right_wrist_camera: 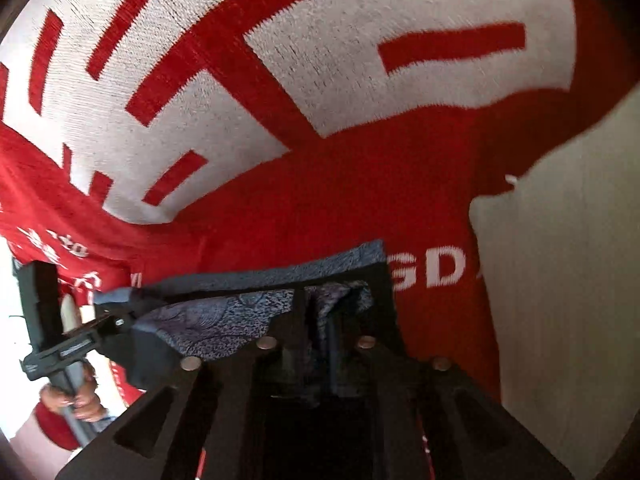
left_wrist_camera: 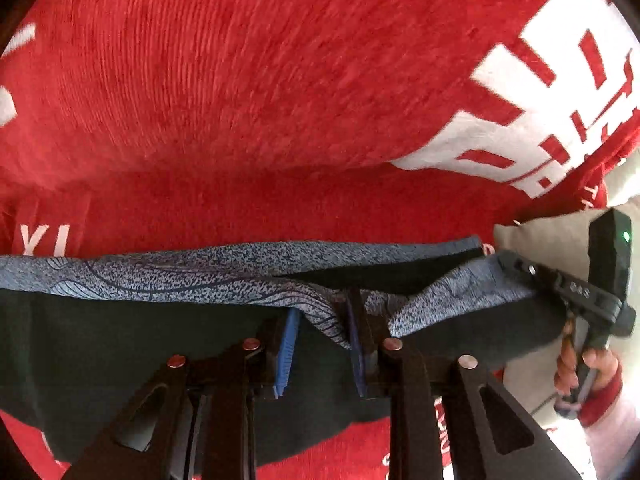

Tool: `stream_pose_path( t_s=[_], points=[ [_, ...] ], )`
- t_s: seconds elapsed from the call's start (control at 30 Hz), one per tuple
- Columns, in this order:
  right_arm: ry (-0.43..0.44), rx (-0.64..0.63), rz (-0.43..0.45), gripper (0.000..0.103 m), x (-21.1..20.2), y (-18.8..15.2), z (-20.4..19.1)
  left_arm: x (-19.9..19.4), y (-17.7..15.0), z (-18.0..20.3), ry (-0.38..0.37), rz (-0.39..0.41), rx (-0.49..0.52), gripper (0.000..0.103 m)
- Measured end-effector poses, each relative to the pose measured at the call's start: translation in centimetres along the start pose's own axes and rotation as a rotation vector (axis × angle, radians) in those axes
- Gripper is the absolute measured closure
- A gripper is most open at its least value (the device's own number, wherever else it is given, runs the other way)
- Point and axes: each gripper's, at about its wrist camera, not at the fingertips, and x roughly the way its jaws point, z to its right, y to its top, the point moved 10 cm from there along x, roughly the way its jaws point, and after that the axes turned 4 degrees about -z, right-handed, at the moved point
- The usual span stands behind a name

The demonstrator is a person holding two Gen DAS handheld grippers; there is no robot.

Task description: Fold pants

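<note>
You hold the pants (left_wrist_camera: 168, 280) lifted by their blue-grey patterned waistband, low in both frames, above the red-and-white blanket (left_wrist_camera: 240, 80). Your left gripper (left_wrist_camera: 320, 344) stands spread, waistband draped against one blue pad. Your right gripper (right_wrist_camera: 316, 332) looks clamped on the band. No finished fold shows; judging by this, most folding remains.
</note>
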Motion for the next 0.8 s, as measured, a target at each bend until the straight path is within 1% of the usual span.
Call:
stream_pose_path(
  t_s=[0.03,0.07,0.1,0.13,0.17,0.2,0.23,0.27,0.3,0.33,0.37,0.4,0.47,0.5,0.57,0.6,0.63,0.67,0.7,0.73,0.8],
  points=[
    [0.003,-0.003,0.003,0.076,0.0,0.2,-0.1,-0.5,0.0,0.2,-0.001,-0.001,0.008,0.068],
    [0.001,-0.006,0.012,0.049,-0.2,0.4,-0.3,-1.3,0.1,0.2,0.015,0.012,0.021,0.058],
    [-0.03,-0.01,0.032,0.021,-0.6,0.8,-0.2,-2.4,0.4,0.1,0.043,0.042,0.038,0.031],
    [-0.057,-0.017,0.068,0.017,-1.3,1.2,-0.1,-3.3,0.6,0.1,0.057,0.072,0.051,0.023],
    [-0.051,-0.019,0.094,0.017,-2.0,1.5,-0.2,-4.4,1.0,0.3,0.064,0.108,0.075,0.023],
    [-0.037,-0.009,0.102,0.018,-2.5,1.6,-0.3,-5.1,1.1,0.3,0.079,0.12,0.097,0.023],
    [-0.029,0.003,0.114,0.018,-3.1,1.6,-0.4,-5.6,1.2,0.0,0.122,0.131,0.114,0.023],
    [-0.032,0.008,0.133,0.022,-3.9,1.3,-0.5,-5.7,1.1,-0.3,0.152,0.136,0.121,0.023],
    [-0.044,0.002,0.143,0.035,-4.3,0.9,-0.7,-5.5,0.9,-0.6,0.177,0.133,0.13,0.023],
    [-0.056,-0.007,0.145,0.043,-4.5,0.5,-0.9,-4.9,0.4,-0.8,0.198,0.119,0.139,0.023],
    [-0.066,-0.022,0.14,0.059,-4.4,-0.1,-1.2,-3.8,-0.3,-1.2,0.224,0.096,0.144,0.023],
    [-0.067,-0.04,0.121,0.065,-3.9,-1.1,-1.7,-2.9,-0.7,-1.7,0.241,0.083,0.146,0.023],
    [-0.076,-0.079,0.068,0.066,-2.1,-2.7,-2.2,-0.5,-1.7,-2.4,0.295,0.067,0.156,0.023],
    [-0.102,-0.102,0.049,0.066,-1.0,-3.4,-2.3,0.6,-2.0,-2.6,0.318,0.065,0.157,0.023],
    [-0.18,-0.13,0.016,0.066,1.4,-4.0,-1.3,2.9,-2.7,-3.9,0.374,0.04,0.142,0.023],
    [-0.236,-0.131,0.0,0.066,2.6,-4.5,0.0,4.1,-3.4,-4.9,0.392,0.013,0.113,0.023],
    [-0.265,-0.121,-0.014,0.068,3.3,-4.9,1.0,4.6,-3.8,-5.5,0.383,0.007,0.09,0.021],
    [-0.245,-0.109,-0.002,0.069,3.7,-5.5,1.8,4.3,-3.8,-5.7,0.359,0.04,0.07,0.021],
    [-0.234,-0.122,0.023,0.069,3.3,-5.6,1.9,4.0,-3.8,-5.9,0.363,0.042,0.066,0.021],
    [-0.255,-0.148,0.022,0.069,3.2,-6.0,2.0,3.6,-3.7,-6.4,0.387,0.044,0.069,0.021],
    [-0.296,-0.198,0.019,0.069,2.9,-6.8,2.1,2.5,-2.7,-8.1,0.452,0.095,0.065,0.021]
  ],
)
